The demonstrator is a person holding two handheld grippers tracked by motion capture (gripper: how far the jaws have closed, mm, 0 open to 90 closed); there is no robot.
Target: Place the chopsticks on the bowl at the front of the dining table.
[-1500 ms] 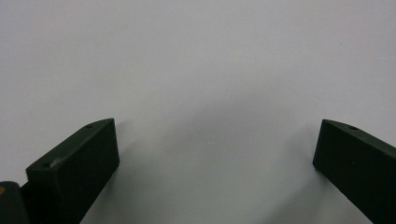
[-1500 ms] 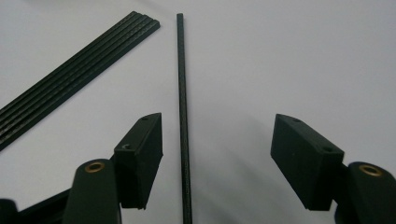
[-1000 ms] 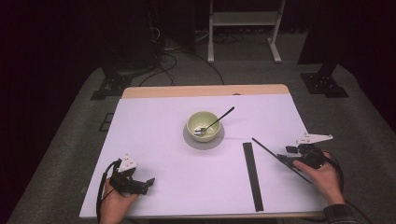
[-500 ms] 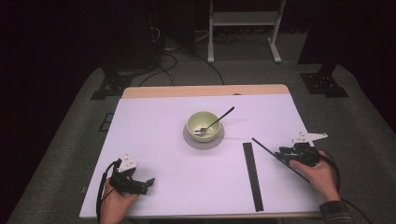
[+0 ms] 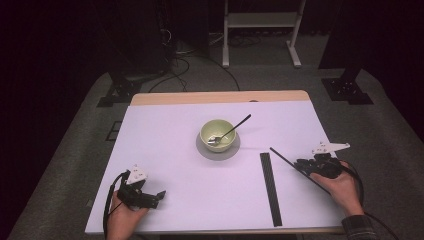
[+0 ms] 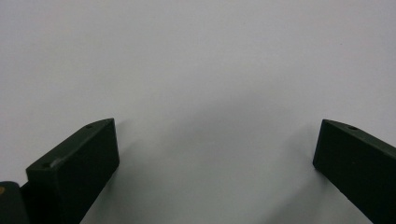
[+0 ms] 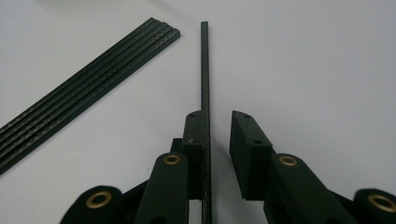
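Left tongs: rest near the front left corner of the table, held in the person's left hand. In the left gripper view the jaws stand wide apart over bare white surface, with nothing between them.

Bowl: pale green, on a grey saucer at the middle of the table, nearer the far edge. A spoon leans in it, handle pointing to the far right corner.

Bundle of rods: several thin black rods lie side by side, touching, in a strip running from mid-table to the front edge, right of centre. In the right gripper view the bundle lies apart from the single rod.

Single rod: a lone black rod, angled away from the bundle, near the right edge. In the right gripper view it runs along the inner face of one jaw; a gap remains to the other jaw.

Right tongs: held in the right hand near the right edge. The jaws have just been closing around the rod, yet the grip does not look complete.

Progress: early, by my judgement. One rod is separated and lined up in the jaws. Left to do: finish clamping it, lift it and carry it off; the bundled rods lie untouched.
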